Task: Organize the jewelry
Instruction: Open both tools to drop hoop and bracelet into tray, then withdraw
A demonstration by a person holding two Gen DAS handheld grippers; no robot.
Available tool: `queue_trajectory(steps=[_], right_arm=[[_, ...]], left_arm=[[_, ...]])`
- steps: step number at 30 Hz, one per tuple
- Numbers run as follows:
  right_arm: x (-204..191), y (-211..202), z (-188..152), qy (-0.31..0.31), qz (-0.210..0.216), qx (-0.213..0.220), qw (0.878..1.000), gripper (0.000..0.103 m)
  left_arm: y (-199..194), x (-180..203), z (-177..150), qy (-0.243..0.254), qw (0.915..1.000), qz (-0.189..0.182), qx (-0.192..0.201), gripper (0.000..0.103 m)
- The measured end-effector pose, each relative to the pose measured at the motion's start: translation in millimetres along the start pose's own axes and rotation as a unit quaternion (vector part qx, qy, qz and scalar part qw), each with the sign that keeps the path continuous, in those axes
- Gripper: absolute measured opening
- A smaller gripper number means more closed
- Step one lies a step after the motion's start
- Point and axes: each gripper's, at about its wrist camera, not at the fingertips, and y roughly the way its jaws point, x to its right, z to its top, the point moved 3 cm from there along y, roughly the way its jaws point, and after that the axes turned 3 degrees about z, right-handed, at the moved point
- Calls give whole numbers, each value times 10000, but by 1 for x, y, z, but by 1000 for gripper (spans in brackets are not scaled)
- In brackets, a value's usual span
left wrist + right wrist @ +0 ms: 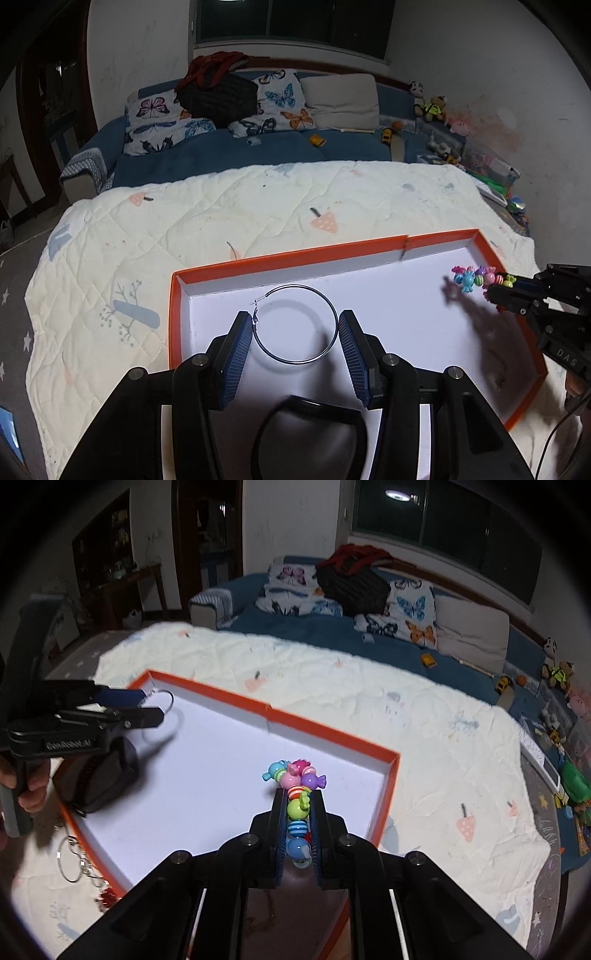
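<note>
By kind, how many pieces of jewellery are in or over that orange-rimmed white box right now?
Thin silver wire hoop, clamped in the left gripper: 1
String of colourful candy-shaped plastic beads, clamped in the right gripper: 1
Black band lying in the box: 1
Total: 3

My left hand-held gripper (295,328) points steeply down, jaws half-spread around a hoop earring (295,324); right hand-held gripper (298,805) clamped on a bead bracelet (295,794).
</note>
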Motion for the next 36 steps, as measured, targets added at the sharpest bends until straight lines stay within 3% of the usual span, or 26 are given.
queue_trajectory(steps=[10, 12, 14, 16, 18, 26, 32, 36], right_arm=[[-6, 9, -10, -42, 163, -282, 9995, 16], [-5, 10, -11, -9, 237, -370, 9990, 20], [-5, 11, -13, -28, 271, -426, 9987, 35], [-7, 10, -14, -104, 172, -403, 9990, 44], [-7, 6, -14, -116, 134, -346, 9992, 47], [-11, -33, -16, 102, 296, -11, 9995, 50], [-25, -59, -28, 137, 439, 150, 9988, 50], [-41, -73, -41, 31, 536, 213, 9983, 50]], left_arm=[[20, -6, -4, -109, 9997, 16, -212, 53], [20, -7, -5, -158, 9996, -1, -226, 55], [20, -10, -6, -242, 9994, 6, -242, 63], [17, -10, -7, -276, 9994, -32, -212, 63], [12, -9, -7, -261, 9995, -32, -179, 63], [-48, 1, -21, -34, 9997, -53, 248, 63], [-101, 14, -62, 178, 9990, -140, 384, 63], [-121, 25, -97, 198, 9990, -299, 262, 63]])
